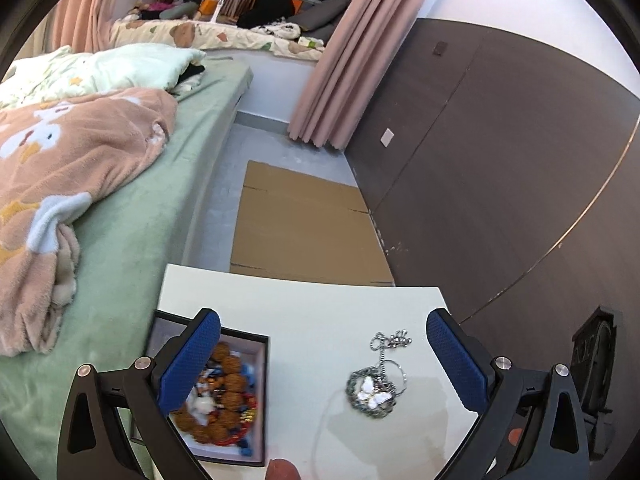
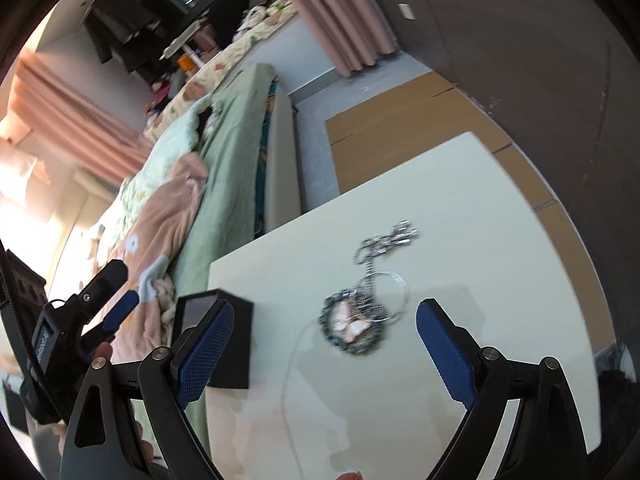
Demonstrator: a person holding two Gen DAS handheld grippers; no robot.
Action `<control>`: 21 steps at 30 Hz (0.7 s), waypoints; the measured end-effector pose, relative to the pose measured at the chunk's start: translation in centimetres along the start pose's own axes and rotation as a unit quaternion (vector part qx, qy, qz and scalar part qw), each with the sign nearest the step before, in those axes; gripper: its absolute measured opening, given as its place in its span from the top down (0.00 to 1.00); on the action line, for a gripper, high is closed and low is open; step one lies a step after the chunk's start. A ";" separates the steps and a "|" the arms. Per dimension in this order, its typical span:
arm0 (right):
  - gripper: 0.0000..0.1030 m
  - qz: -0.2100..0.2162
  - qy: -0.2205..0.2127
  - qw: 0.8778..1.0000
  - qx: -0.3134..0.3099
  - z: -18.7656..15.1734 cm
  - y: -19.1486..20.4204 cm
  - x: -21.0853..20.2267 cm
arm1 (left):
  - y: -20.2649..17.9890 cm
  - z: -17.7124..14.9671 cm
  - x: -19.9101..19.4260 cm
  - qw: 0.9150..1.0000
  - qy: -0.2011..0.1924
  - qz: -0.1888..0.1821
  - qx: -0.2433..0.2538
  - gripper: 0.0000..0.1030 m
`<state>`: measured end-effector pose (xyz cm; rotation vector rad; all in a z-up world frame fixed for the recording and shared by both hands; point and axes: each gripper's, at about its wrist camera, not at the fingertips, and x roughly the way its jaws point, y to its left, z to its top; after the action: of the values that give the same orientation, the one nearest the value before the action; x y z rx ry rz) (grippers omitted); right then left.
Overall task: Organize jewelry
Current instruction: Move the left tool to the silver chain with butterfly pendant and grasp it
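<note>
Stored: brown beads and colourful pieces fill the black-rimmed square jewelry box.
Left: silver chain with white butterfly pendant lies on the white table.
Tools: left gripper and right gripper spread wide, empty.

The desk is cream-white. The box is black, holding brown beads. The butterfly pendant is white, its chain silver. Blue, dotted fingers.

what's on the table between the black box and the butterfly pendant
Nothing: bare white table separates box and pendant, clearest in the left wrist view.
</note>
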<state>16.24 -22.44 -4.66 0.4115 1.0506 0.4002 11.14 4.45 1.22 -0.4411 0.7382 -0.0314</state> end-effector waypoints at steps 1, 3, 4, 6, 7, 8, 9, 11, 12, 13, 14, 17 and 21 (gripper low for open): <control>0.09 -0.004 -0.002 1.000 0.005 0.1 -0.5 -0.1 | -0.3 0.0 0.3 1.000 0.004 -0.002 0.005 0.00; 0.09 -0.014 -0.006 1.000 0.015 0.4 -1.3 -0.4 | -1.1 -0.3 1.2 1.000 0.017 -0.005 0.023 0.00; 0.09 -0.019 -0.009 1.000 0.020 0.6 -1.7 -0.5 | -1.3 -0.6 1.6 0.999 0.022 -0.008 0.029 0.00; 0.09 -0.023 -0.013 0.999 0.032 0.8 -2.6 -0.6 | -1.7 -1.3 2.4 0.999 0.031 -0.019 0.040 0.00; 0.09 -0.024 -0.012 0.999 0.038 0.9 -3.0 -0.6 | -1.8 -1.7 2.8 0.998 0.038 -0.020 0.044 0.00; 0.10 -0.026 -0.012 0.999 0.040 0.9 -3.3 -0.6 | -1.9 -2.0 3.3 0.998 0.044 -0.019 0.048 0.00; 0.10 -0.028 -0.012 0.999 0.040 0.9 -3.5 -0.7 | -2.0 -2.4 3.8 0.997 0.051 -0.024 0.051 0.00; 0.10 -0.038 -0.018 0.998 0.044 1.0 -3.9 -0.9 | -2.1 -2.9 4.6 0.996 0.062 -0.040 0.057 0.02; 0.10 -0.045 -0.021 0.998 0.048 1.1 -4.2 -1.0 | -2.3 -3.1 5.1 0.995 0.068 -0.044 0.063 0.04; 0.10 -0.048 -0.022 0.997 0.050 1.3 -4.3 -1.0 | -2.3 -3.3 5.4 0.994 0.072 -0.045 0.066 0.06; 0.10 -0.050 -0.022 0.997 0.050 1.5 -4.4 -1.0 | -2.4 -3.5 5.8 0.993 0.076 -0.050 0.069 0.08; 0.10 -0.056 -0.023 0.997 0.050 2.1 -4.5 -0.7 | -2.7 -3.9 7.0 0.990 0.097 -0.061 0.077 0.18; 0.10 -0.062 -0.014 0.997 0.052 2.2 -4.8 -0.2 | -3.1 -5.1 8.5 0.986 0.128 -0.061 0.090 0.22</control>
<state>18.66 -26.91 -5.96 0.4412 1.0659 0.2284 14.53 -1.86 -6.34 -0.3117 0.9516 -0.2709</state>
